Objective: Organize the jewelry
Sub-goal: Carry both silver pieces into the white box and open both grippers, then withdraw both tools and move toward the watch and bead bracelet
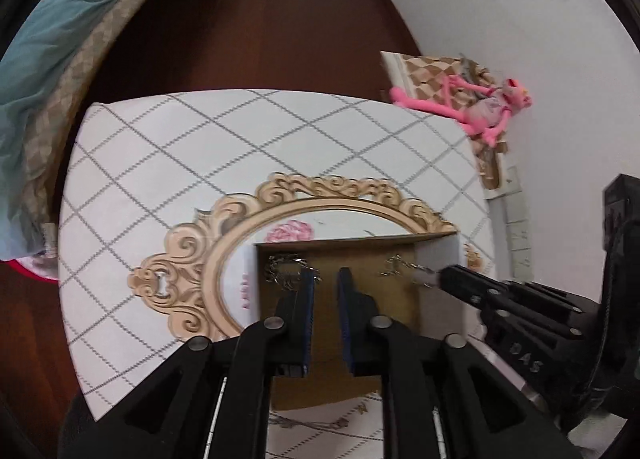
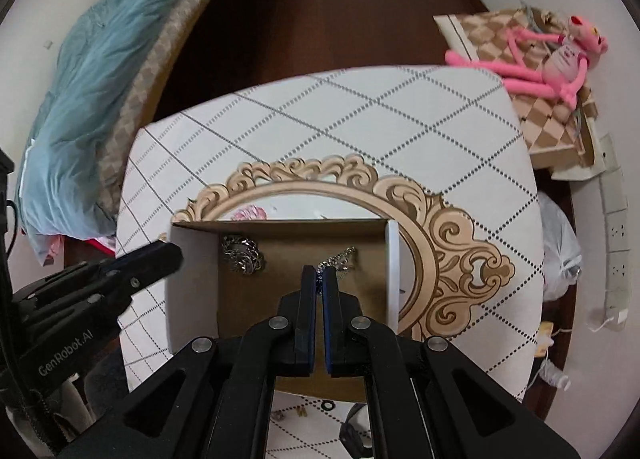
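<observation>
Now | silver chain (image 2: 340,259) dangling into cardboard box (image 2: 280,229) on counter (image 2: 440,119), beside second chain (image 2: 242,257) | right hand-held gripper (image 2: 319,279) clenched on silver chain | left hand-held gripper (image 1: 326,279) slightly parted, empty | advice: lower until chain pools apart from its neighbour, then release.

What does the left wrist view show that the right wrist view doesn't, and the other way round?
Only the left wrist view shows the left gripper with a gap between its pads, nothing in it, beside a chain pile.

Only the right wrist view shows the right gripper shut on a thin silver chain, plus a white plastic bag and a wall socket strip off to the right.

Both share the open cardboard box on the quilted white surface, the coiled silver chain in the box's corner, the pink plush toy and the blue blanket.
</observation>
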Available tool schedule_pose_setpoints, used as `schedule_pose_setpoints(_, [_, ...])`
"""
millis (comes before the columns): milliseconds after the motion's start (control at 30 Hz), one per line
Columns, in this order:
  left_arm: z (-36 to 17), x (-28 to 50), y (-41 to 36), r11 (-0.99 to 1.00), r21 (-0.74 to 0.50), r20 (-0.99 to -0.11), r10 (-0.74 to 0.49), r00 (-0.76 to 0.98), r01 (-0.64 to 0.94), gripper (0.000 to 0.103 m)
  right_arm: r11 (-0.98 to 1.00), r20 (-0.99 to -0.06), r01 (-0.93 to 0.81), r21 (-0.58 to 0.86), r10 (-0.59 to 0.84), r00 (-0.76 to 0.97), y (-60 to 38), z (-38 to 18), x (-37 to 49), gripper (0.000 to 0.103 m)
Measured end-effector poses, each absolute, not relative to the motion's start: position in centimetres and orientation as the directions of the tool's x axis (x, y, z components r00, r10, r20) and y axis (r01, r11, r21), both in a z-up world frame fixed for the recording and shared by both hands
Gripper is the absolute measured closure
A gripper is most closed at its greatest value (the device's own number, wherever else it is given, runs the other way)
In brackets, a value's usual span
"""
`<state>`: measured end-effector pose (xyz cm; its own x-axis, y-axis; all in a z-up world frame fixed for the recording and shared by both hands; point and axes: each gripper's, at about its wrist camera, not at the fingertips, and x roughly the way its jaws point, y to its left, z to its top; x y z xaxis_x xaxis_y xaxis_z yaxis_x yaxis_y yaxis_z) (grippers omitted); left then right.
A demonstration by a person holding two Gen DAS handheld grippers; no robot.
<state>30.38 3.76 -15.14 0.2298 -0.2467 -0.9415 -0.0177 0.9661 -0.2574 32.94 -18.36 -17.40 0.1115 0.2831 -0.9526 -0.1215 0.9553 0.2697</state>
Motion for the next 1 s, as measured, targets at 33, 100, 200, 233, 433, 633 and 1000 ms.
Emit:
schedule_pose_setpoints(33, [-15.1,30.3,3.9,0.973,-0.231,-0.947,-0.218,0.236,-0.026,0.088,0.959,-0.956,-0.119,0.258,0.271,0.108,-18.4,-17.5,32.9,0.098])
schedule_pose_setpoints(100, [-15.1,30.3,4.1,0.982,-0.187,-0.954,-0.173,0.244,-0.038,0.062,0.961,-0.959,-0.118,0.249,0.262,0.106,-18.8,-17.5,32.8,0.09])
schedule_pose_setpoints(200, [-15.0,29.7,4.6,0.989,-0.132,-0.956,-0.111,0.272,-0.062,0.028,0.969,-0.967,-0.138,0.205,0.222,0.124,-18.9,-17.2,32.1,0.045])
schedule_pose_setpoints(233, [-14.9,29.3,4.8,0.991,-0.116,-0.954,-0.092,0.284,-0.069,0.028,0.97,-0.968,-0.141,0.2,0.218,0.127,-18.9,-17.1,31.9,0.039])
schedule_pose_setpoints(433, [-15.2,27.5,5.4,0.995,-0.029,-0.952,0.003,0.308,-0.099,0.009,0.982,-0.978,-0.174,0.074,0.106,0.18,-18.6,-16.7,29.3,0.012])
schedule_pose_setpoints(633, [-15.4,25.2,5.2,0.993,0.032,-0.944,0.066,0.323,-0.11,0.001,0.984,-0.981,-0.174,0.031,0.063,0.181,-18.4,-17.5,27.1,0.005])
schedule_pose_setpoints(1000, [-12.9,21.8,5.0,0.991,0.023,-0.928,0.07,0.367,-0.131,0.001,0.989,-0.966,-0.146,0.023,0.06,0.252,-19.3,-14.7,24.1,0.005])
